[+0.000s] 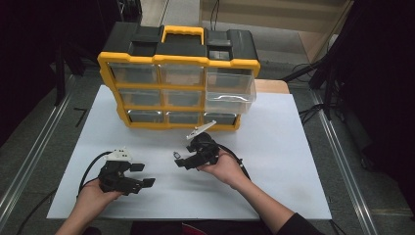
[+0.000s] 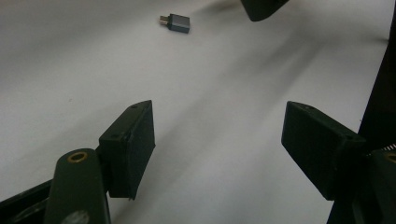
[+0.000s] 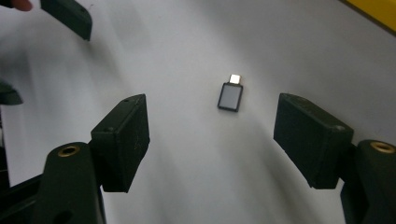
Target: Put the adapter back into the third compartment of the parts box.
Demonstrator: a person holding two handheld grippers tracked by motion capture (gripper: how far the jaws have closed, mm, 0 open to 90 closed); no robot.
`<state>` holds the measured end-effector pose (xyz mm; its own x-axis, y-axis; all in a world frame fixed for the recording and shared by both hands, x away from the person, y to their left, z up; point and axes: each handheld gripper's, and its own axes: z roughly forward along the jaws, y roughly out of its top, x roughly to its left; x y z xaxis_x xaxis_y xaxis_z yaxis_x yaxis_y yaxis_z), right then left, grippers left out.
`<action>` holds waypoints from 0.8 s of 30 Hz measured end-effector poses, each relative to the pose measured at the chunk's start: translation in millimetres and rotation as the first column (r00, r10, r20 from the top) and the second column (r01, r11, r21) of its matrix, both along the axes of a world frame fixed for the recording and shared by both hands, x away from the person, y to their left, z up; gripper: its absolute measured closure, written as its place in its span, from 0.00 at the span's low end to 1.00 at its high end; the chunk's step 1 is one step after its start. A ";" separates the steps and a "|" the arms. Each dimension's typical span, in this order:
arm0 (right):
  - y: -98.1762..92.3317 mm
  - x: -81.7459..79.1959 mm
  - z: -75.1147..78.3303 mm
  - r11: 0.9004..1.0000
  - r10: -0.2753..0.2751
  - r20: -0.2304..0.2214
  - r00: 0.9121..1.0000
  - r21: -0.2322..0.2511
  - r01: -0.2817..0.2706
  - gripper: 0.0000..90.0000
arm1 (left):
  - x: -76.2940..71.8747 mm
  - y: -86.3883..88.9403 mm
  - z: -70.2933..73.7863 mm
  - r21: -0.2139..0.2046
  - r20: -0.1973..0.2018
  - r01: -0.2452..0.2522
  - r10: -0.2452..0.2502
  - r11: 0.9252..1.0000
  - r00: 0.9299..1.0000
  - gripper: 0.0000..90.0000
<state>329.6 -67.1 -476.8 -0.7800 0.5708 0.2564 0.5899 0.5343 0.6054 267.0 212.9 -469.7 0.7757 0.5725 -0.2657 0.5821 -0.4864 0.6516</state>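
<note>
Your right gripper [image 3: 212,140] stands jaws apart, adapter [image 3: 230,96] lying ahead between them, lined up for pickup.

The small adapter [image 3: 230,97] is showing a dark grey body with a pale silver plug end, lying on the plain white desk [image 1: 274,161]. Both the left tool [image 1: 139,175] and the right tool [image 1: 179,159] are looking matte black. The drawer organiser [image 1: 178,78] is showing a yellow frame, black top and clear drawers.
</note>
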 end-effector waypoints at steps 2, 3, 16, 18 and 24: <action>2.4 2.0 0.3 1.000 0.002 0.002 1.000 -0.005 -0.002 0.28 | -0.1 0.2 0.2 -0.001 0.000 -0.002 0.002 1.000 1.000 0.30; 5.3 3.8 0.8 1.000 0.002 0.007 1.000 -0.006 -0.002 0.28 | -0.1 0.3 0.3 -0.002 0.000 -0.003 0.003 1.000 1.000 0.30; 23.7 18.8 -3.3 0.998 -0.019 0.040 0.999 -0.061 0.021 0.35 | -0.4 0.6 -0.4 0.005 -0.004 0.002 -0.002 1.000 1.000 0.30; 26.1 20.1 -6.1 0.997 -0.040 0.015 0.999 -0.070 0.041 0.37 | -0.3 0.6 -0.4 0.005 -0.003 0.002 -0.002 1.000 1.000 0.30; 32.5 19.3 -15.4 0.993 -0.029 -0.002 1.000 -0.114 0.028 0.51 | -0.5 1.4 -0.3 0.005 -0.003 0.000 0.000 1.000 1.000 0.30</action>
<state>349.0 -34.6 -492.2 -0.7623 0.6183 0.1913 0.6080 0.5828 0.5392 266.5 214.3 -470.0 0.7751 0.5736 -0.2648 0.5837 -0.4898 0.6476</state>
